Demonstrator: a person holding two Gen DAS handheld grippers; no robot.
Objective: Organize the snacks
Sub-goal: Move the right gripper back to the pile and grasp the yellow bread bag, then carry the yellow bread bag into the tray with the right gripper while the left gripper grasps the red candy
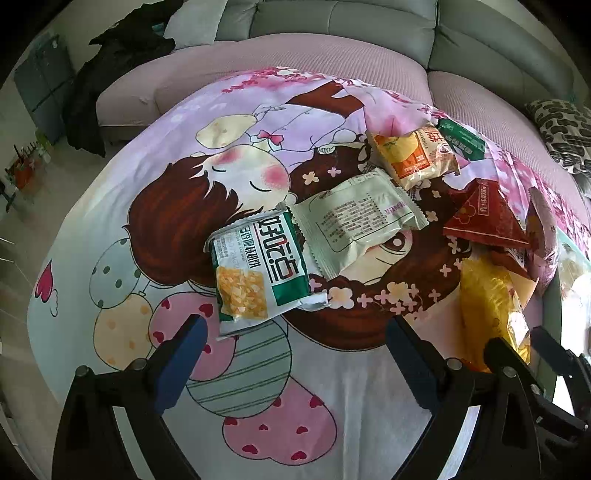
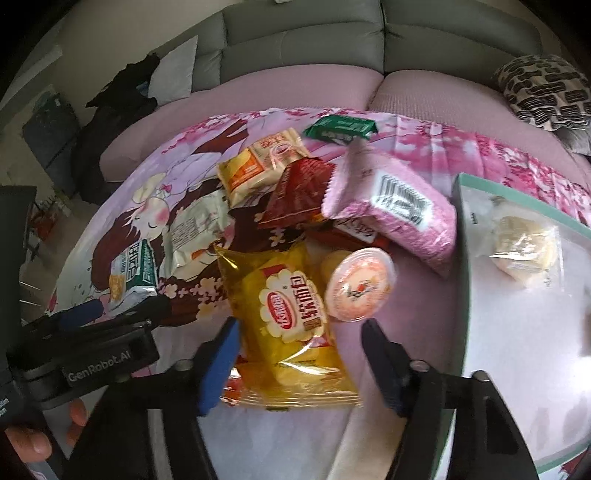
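Snack packets lie scattered on a cartoon-print cloth (image 1: 155, 229). My left gripper (image 1: 295, 332) is open, just short of a green and white cracker packet (image 1: 258, 269). A pale packet (image 1: 354, 225), an orange packet (image 1: 413, 155) and a red triangular packet (image 1: 484, 218) lie beyond. My right gripper (image 2: 299, 339) is open around the near end of a yellow packet (image 2: 288, 314), with nothing gripped. A round jelly cup (image 2: 360, 282), a pink packet (image 2: 399, 206) and a dark green packet (image 2: 340, 127) lie further off.
A white tray with a teal rim (image 2: 460, 258) stands at the right and holds a clear-wrapped pastry (image 2: 524, 247). A grey sofa (image 1: 332, 22) with pink seat cushions lies behind. A patterned pillow (image 2: 543, 88) is at the far right. Dark clothing (image 1: 110, 74) lies at the left.
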